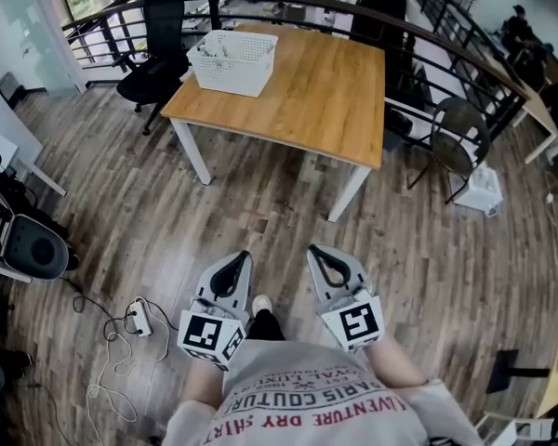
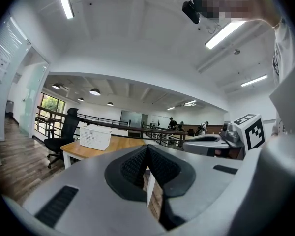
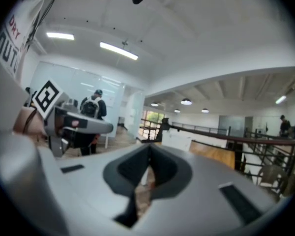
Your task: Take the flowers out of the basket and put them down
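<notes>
The left tool (image 1: 236, 260) and the right tool (image 1: 319, 255) are both pinched closed on nothing. They are well apart from the white perforated plastic basket (image 1: 232, 61), which sits at a corner of the light wooden desk (image 1: 307, 91). The flowers inside barely show, so a blind reach with closed jaws could shove the basket off the edge.

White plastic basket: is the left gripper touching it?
Apart. Head view: left gripper by the person, wooden floor between it and the white plastic basket.
</notes>
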The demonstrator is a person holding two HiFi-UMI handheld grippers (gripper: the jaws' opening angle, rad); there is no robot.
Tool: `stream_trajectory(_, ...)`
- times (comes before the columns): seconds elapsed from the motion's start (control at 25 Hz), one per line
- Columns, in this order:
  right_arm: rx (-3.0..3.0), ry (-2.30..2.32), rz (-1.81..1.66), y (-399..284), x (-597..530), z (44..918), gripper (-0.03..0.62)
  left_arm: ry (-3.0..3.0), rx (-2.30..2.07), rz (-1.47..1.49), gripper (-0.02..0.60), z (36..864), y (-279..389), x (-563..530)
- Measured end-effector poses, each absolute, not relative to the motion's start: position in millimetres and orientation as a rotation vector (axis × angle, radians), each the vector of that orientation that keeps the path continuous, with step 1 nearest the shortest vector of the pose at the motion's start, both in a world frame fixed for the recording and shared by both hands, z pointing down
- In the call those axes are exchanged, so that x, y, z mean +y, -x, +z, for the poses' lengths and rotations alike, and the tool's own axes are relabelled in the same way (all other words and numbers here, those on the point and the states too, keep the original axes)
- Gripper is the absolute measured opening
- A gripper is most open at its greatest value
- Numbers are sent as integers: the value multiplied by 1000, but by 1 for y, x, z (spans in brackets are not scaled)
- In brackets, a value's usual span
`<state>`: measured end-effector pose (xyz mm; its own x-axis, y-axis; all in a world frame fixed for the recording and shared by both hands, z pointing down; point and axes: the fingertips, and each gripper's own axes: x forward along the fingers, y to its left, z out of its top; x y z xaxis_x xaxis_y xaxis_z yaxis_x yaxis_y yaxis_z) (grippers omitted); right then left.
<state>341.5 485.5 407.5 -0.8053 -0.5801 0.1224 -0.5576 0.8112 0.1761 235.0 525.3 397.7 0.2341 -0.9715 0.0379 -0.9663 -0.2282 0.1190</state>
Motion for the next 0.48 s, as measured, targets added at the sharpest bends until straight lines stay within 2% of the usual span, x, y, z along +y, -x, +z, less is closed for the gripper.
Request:
stream_trajectory(0.2, -2836, -871, -60, -299, 440, 413, 28, -2370, -1869, -69, 23, 395, -191, 479)
stream_trajectory(0.48, -2819, -881, -55, -231, 377, 415, 29, -2369, -1891, -71, 23, 390, -113, 419)
